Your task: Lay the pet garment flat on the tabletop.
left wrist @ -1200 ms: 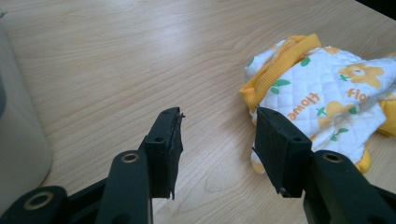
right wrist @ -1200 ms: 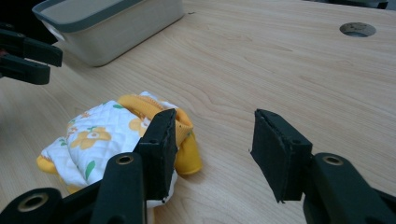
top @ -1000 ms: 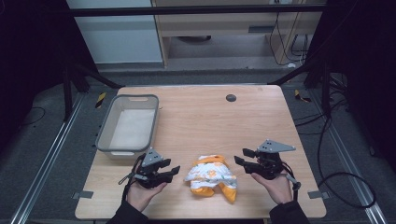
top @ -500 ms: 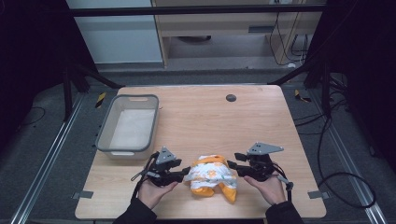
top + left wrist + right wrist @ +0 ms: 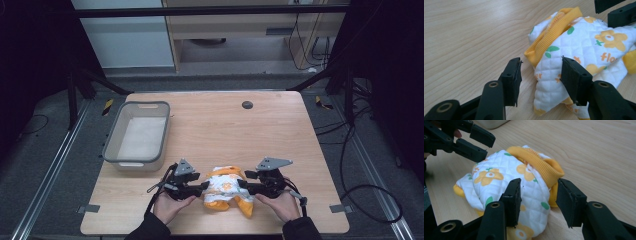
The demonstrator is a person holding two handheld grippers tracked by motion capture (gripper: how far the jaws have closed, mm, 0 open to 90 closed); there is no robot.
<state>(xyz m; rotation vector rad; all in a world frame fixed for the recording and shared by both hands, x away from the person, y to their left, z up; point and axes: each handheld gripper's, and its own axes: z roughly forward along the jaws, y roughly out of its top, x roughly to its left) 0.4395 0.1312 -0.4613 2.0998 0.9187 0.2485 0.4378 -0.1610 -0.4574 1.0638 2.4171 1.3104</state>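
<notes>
A crumpled white quilted garment (image 5: 226,187) with orange flowers and orange ribbed cuffs lies near the table's front edge. My left gripper (image 5: 204,186) reaches it from the left, held in a hand. In the left gripper view the left gripper (image 5: 540,72) stands open, with the garment's (image 5: 586,42) near edge between the jaws and a gap at the left pad. My right gripper (image 5: 242,184) comes in from the right. In the right gripper view the right gripper (image 5: 537,195) is open and straddles the garment (image 5: 499,180) beside an orange cuff (image 5: 544,167).
A grey plastic bin (image 5: 112,145) stands at the table's left side, behind the left hand. A small dark round cap (image 5: 247,105) sits in the wooden tabletop (image 5: 225,125) near the far edge. Dark floor and cables surround the table.
Both grippers have moved inward from either side and lowered a little, closing in on the garment until their jaws straddle its edges. The garment has not shifted.
</notes>
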